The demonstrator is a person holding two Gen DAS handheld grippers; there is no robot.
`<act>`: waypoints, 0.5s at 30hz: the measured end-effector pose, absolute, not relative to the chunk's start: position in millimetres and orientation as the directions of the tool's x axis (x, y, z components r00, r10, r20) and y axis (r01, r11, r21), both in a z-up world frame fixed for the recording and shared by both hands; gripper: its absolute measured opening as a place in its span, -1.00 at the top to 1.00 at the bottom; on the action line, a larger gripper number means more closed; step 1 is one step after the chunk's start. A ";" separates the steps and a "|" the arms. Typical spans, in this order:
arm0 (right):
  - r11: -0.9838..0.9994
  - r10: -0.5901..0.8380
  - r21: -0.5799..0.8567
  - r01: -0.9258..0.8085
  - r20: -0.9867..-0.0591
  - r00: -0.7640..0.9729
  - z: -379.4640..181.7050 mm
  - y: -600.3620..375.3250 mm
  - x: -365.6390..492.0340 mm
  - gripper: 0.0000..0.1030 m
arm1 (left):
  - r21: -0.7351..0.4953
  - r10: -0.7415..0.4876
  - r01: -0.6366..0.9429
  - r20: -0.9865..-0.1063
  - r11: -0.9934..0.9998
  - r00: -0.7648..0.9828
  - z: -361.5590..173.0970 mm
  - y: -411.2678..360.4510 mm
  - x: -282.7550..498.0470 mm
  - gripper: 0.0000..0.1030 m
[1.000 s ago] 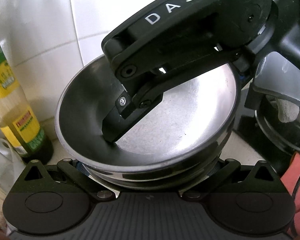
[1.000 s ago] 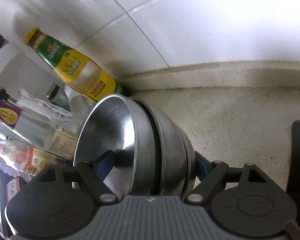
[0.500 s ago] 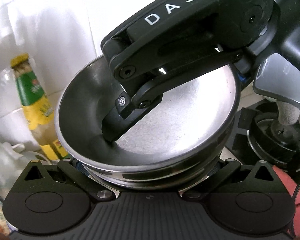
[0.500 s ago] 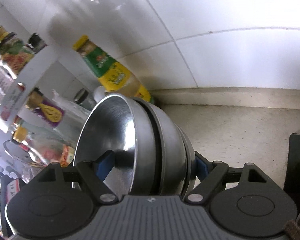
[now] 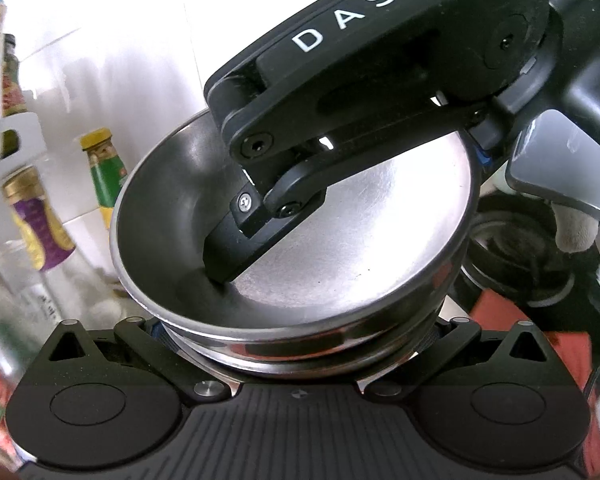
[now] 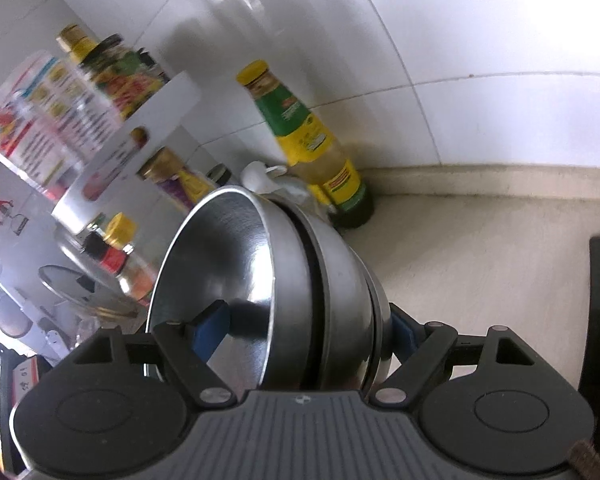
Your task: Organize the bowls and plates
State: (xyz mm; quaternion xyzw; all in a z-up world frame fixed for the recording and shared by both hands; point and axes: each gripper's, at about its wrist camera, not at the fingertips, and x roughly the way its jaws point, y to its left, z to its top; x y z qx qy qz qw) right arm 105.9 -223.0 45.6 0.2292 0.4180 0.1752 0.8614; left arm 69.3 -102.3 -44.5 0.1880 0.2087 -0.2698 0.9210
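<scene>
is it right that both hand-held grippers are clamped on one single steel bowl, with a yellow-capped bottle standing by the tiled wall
Not quite: it is a stack of steel bowls, not one. The right wrist view shows several nested rims edge-on between the right hand-held gripper fingers. The left hand-held gripper clamps it too, and the yellow-capped bottle does stand by the tiled wall.

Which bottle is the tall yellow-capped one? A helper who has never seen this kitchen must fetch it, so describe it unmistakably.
Find the white tiled wall where it meets the beige counter. Against that wall, just beyond the stacked steel bowls clamped in the right gripper, stands the bottle. Unlike the bottles crowded on the white rack further left, it stands on the counter, with a green-and-yellow label and pale liquid.
</scene>
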 end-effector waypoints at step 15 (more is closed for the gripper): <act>0.797 0.506 0.605 -0.006 -0.661 0.555 5.5 -184.4 -8.9 -0.52 | 0.221 -0.440 0.656 -0.586 0.721 0.681 -93.2 -54.5 -49.9 -1.00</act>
